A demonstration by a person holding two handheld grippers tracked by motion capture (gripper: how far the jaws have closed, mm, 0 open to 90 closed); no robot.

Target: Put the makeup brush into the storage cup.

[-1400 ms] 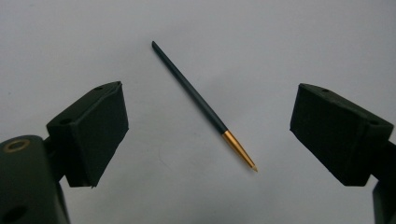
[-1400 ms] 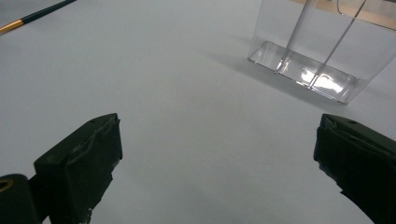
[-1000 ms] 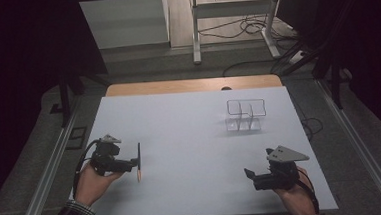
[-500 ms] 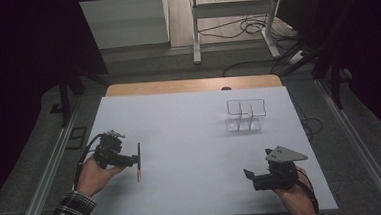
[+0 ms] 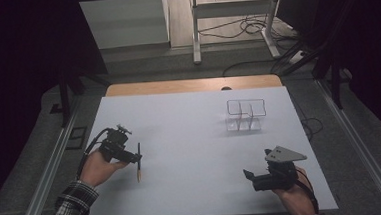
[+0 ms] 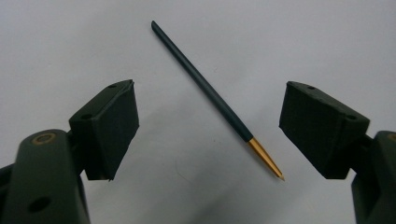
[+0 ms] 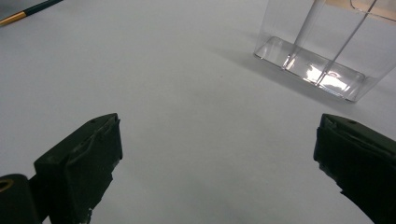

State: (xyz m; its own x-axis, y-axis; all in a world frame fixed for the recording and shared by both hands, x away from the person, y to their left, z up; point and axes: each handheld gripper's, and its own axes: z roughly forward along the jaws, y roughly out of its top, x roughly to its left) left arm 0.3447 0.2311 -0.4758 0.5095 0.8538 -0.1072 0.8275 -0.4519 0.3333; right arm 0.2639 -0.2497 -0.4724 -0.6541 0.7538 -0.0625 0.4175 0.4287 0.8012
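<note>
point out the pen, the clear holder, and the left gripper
pen (image 6: 212,93), left gripper view, mid dark shaft
clear holder (image 5: 247,115), high view, front wall
left gripper (image 5: 137,158), high view, between the fingertips

My left gripper (image 5: 126,149) is black with a trailing cable; my right gripper (image 5: 258,177) carries a grey three-cornered plate (image 5: 284,154). My left sleeve (image 5: 70,205) is plaid.
</note>
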